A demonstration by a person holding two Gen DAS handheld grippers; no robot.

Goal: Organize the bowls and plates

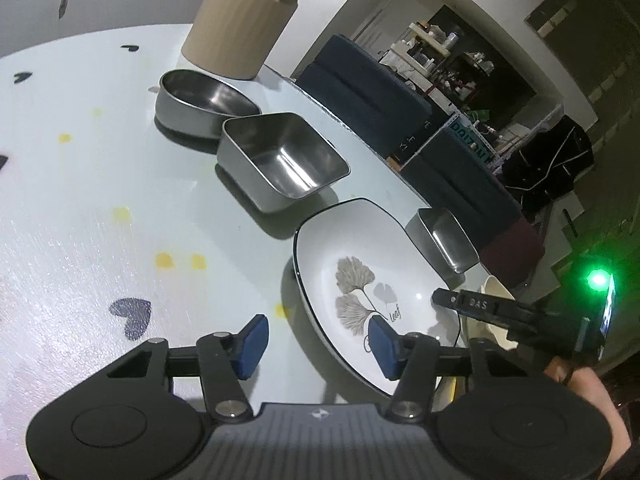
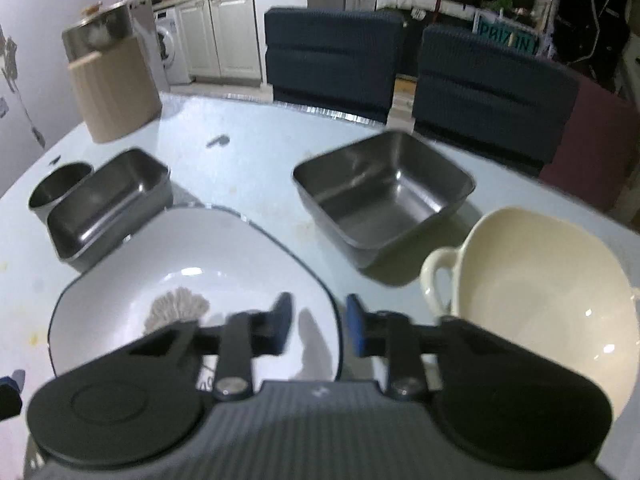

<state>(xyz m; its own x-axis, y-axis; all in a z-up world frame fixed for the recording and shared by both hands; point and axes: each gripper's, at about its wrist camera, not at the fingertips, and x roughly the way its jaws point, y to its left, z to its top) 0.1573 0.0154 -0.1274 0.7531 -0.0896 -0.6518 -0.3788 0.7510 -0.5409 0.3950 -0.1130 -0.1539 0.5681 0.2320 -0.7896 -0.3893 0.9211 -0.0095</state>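
A white plate with a black rim and leaf print [image 1: 368, 264] [image 2: 192, 264] lies on the pale table. My left gripper [image 1: 316, 340] is open, its right pad over the plate's near edge, its left pad over the table. My right gripper [image 2: 318, 326] is open and empty, straddling the plate's right rim; it also shows in the left wrist view [image 1: 480, 308]. A cream bowl with a handle [image 2: 540, 296] [image 1: 494, 286] sits right of the plate. A square steel bowl [image 2: 384, 188] [image 1: 444, 238], a second square steel bowl [image 1: 280, 160] [image 2: 108, 208] and a round steel bowl [image 1: 200, 100] [image 2: 56, 188] stand on the table.
A beige ribbed canister [image 1: 240, 24] [image 2: 114, 88] with a steel pot on top stands at the table's far left. Two dark blue chairs [image 2: 336, 56] [image 1: 368, 92] stand along the far edge. A maroon stool [image 2: 592, 152] is at the right.
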